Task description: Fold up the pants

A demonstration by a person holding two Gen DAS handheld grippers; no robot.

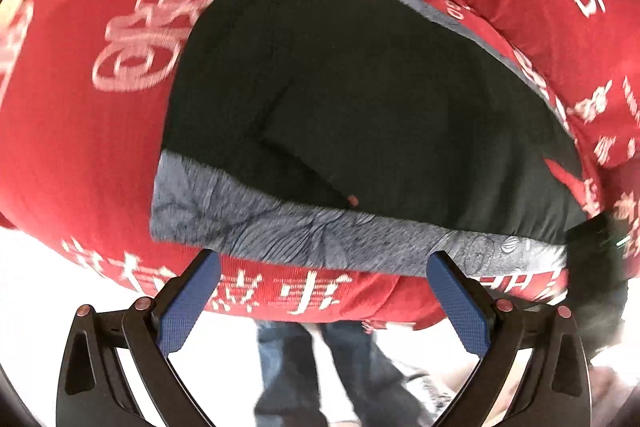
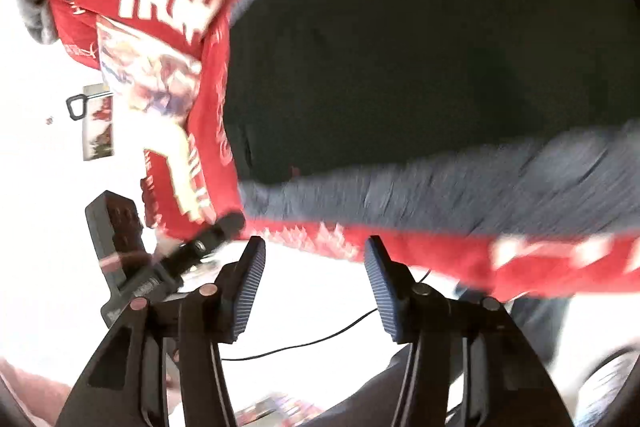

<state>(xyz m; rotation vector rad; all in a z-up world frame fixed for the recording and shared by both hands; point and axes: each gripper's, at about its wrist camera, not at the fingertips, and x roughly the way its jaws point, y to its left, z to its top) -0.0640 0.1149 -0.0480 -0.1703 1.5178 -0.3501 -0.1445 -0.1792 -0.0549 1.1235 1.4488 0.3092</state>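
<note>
Black pants (image 1: 360,99) with a grey patterned lining band (image 1: 304,231) lie spread on a red bedcover (image 1: 72,131) with white characters. My left gripper (image 1: 324,263) is open and empty, its blue pads (image 1: 184,303) just short of the grey band at the near bed edge. In the right wrist view the pants (image 2: 420,47) and grey band (image 2: 460,179) fill the upper right, blurred. My right gripper (image 2: 316,247) is open and empty, just below the bed edge, apart from the cloth.
The other handheld gripper (image 2: 128,251) shows at left in the right wrist view, and as a dark shape (image 1: 596,251) at the right of the left wrist view. A person's jeans-clad legs (image 1: 320,367) stand below the bed. A black cable (image 2: 304,343) crosses the white floor. A printed cushion (image 2: 148,75) lies by the bedcover.
</note>
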